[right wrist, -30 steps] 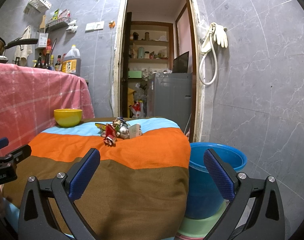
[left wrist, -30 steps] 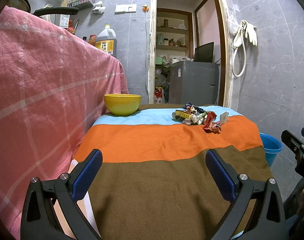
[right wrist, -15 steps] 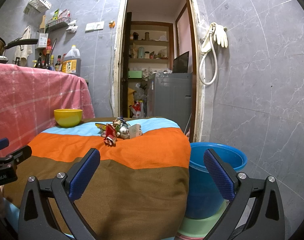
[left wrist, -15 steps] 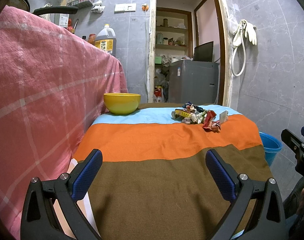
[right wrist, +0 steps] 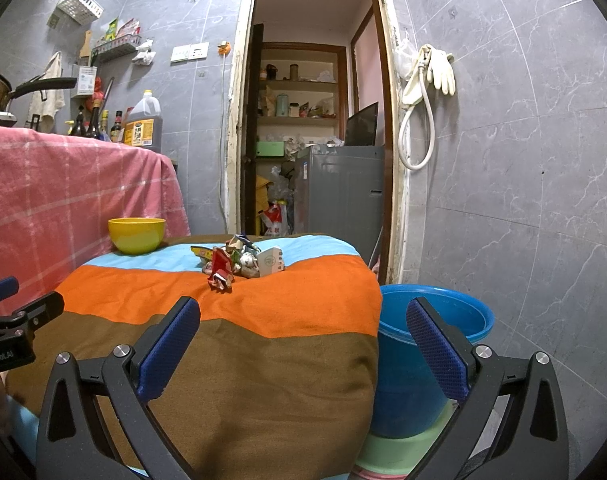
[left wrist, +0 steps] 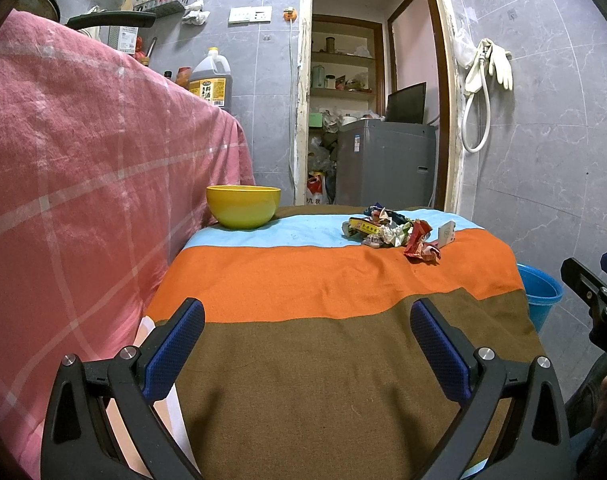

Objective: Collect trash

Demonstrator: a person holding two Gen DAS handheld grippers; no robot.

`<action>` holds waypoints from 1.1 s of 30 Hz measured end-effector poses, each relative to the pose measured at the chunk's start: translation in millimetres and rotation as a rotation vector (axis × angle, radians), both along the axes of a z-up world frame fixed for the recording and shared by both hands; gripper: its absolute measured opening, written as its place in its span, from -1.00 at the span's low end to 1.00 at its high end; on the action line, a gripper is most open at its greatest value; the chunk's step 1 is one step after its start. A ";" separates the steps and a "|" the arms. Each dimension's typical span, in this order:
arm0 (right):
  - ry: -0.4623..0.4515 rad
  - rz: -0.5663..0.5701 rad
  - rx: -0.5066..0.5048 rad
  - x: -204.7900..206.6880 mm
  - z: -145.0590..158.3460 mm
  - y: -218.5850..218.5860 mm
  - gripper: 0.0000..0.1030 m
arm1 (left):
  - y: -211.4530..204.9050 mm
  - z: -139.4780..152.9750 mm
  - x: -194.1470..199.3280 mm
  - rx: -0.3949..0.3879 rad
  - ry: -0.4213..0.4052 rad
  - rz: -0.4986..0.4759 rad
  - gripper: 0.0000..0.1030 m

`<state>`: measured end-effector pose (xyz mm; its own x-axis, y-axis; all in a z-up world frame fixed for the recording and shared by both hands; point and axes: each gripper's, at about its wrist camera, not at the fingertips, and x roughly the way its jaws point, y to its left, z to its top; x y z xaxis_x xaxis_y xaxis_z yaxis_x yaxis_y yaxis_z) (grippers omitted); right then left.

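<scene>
Both grippers, left and right, hang wide open and empty over the table's near end. The trash lies heaped far across; collection looks unstarted, and a long reach forward comes next, bucket waiting alongside.

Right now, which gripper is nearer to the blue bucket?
Right. The right gripper hangs at the table's right side, just before the blue bucket; the left gripper is over the brown stripe, further left.

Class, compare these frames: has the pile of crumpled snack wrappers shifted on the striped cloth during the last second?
No. The pile of crumpled snack wrappers sits at the same blue-orange stripe boundary, equally far right of the yellow bowl.
</scene>
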<state>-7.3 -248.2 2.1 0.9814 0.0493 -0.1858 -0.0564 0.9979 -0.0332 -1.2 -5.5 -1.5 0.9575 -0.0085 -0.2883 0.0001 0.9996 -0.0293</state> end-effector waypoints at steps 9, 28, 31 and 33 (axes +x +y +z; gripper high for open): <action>0.000 0.000 0.000 0.4 0.1 -0.3 1.00 | 0.7 0.0 0.4 0.000 0.001 0.000 0.96; 0.005 -0.001 0.009 2.8 2.6 -2.7 1.00 | -11.8 -3.7 -2.1 0.003 -0.003 0.001 0.96; 0.010 0.007 0.013 3.4 2.1 -0.5 1.00 | -16.7 -0.9 -0.1 -0.001 -0.008 0.001 0.96; 0.008 0.013 0.018 6.4 3.0 6.9 1.00 | -21.6 3.3 0.5 0.001 -0.019 0.003 0.96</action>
<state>-0.9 -241.3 5.1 0.9791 0.0658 -0.1927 -0.0699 0.9974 -0.0149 -0.7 -27.2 1.8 0.9630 -0.0053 -0.2696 -0.0023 0.9996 -0.0281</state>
